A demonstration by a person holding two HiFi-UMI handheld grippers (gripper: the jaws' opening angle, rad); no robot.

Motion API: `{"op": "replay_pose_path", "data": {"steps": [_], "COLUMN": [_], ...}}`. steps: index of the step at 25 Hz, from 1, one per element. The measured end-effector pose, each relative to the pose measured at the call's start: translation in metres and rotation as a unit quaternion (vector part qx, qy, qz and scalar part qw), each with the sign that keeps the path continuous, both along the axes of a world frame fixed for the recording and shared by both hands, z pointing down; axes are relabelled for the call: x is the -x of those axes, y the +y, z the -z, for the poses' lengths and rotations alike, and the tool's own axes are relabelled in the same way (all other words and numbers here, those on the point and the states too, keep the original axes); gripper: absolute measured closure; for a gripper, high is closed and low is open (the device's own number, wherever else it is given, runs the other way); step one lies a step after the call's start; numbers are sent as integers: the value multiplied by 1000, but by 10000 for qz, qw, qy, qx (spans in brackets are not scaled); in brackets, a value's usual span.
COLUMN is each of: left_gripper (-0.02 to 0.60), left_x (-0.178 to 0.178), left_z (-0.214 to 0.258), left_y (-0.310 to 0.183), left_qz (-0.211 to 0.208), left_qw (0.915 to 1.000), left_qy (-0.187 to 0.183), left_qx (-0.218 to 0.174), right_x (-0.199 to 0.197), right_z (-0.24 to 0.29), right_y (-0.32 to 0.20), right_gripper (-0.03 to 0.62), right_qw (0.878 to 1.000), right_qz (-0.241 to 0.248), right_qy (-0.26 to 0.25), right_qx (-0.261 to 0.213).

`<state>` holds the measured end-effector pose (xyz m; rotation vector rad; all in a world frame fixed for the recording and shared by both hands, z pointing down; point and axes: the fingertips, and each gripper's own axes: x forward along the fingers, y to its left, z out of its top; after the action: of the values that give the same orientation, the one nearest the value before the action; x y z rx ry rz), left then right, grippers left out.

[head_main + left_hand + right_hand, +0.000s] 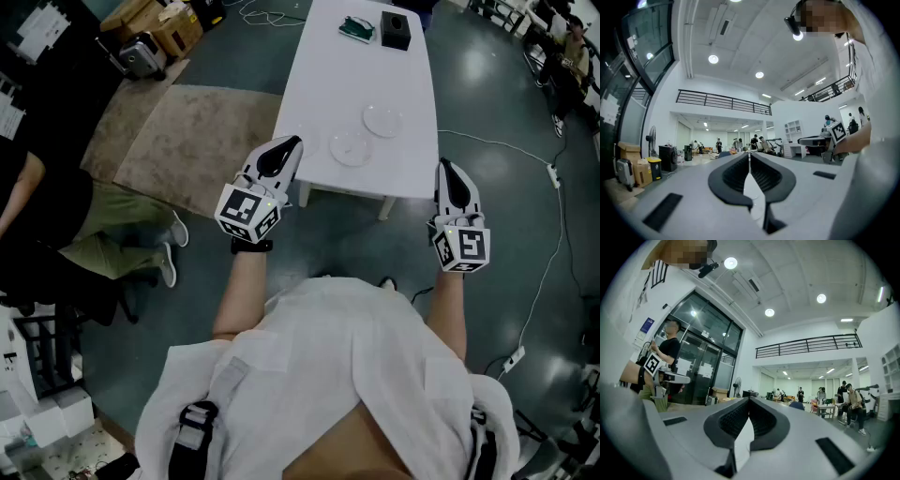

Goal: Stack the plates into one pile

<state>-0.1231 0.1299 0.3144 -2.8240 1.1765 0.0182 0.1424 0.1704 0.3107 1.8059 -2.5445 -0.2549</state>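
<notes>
On the tabletop's [323, 66] near end, two separate plates [351, 148] lie ahead, nearer the closed, empty left claw [293, 141] than the closed right claw [442, 163].

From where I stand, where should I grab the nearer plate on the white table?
Probably its near rim, coming in low from your side of the table: the nearer plate lies flat, so only the thin edge offers a bite.

The near plate [351, 148] and the far plate [382, 120] are both round and white, and each lies flat and unstacked on the white table [328, 66], toward its near end. The far plate sits just beside the near one, between 1 and 2 o'clock from it. Whether their rims touch cannot be told.
</notes>
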Motion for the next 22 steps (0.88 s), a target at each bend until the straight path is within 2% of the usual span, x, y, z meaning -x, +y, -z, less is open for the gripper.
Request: {"op": "replay_pose_path", "data": {"steps": [13, 22], "left_gripper": [561, 561], "left_x": [3, 13], "left_z": [-6, -11], "left_y": [5, 10], "left_qz": [-42, -8], "left_qw": [9999, 9999], "left_qy": [78, 40], "left_qx": [108, 157], "right_x": [17, 32], "right_z": [-2, -10], "right_y": [2, 2], "right_gripper": [568, 563], "right_qw": [9998, 9991], "right_qz": [150, 227], "right_qy": [97, 353], "right_qx": [0, 100]}}
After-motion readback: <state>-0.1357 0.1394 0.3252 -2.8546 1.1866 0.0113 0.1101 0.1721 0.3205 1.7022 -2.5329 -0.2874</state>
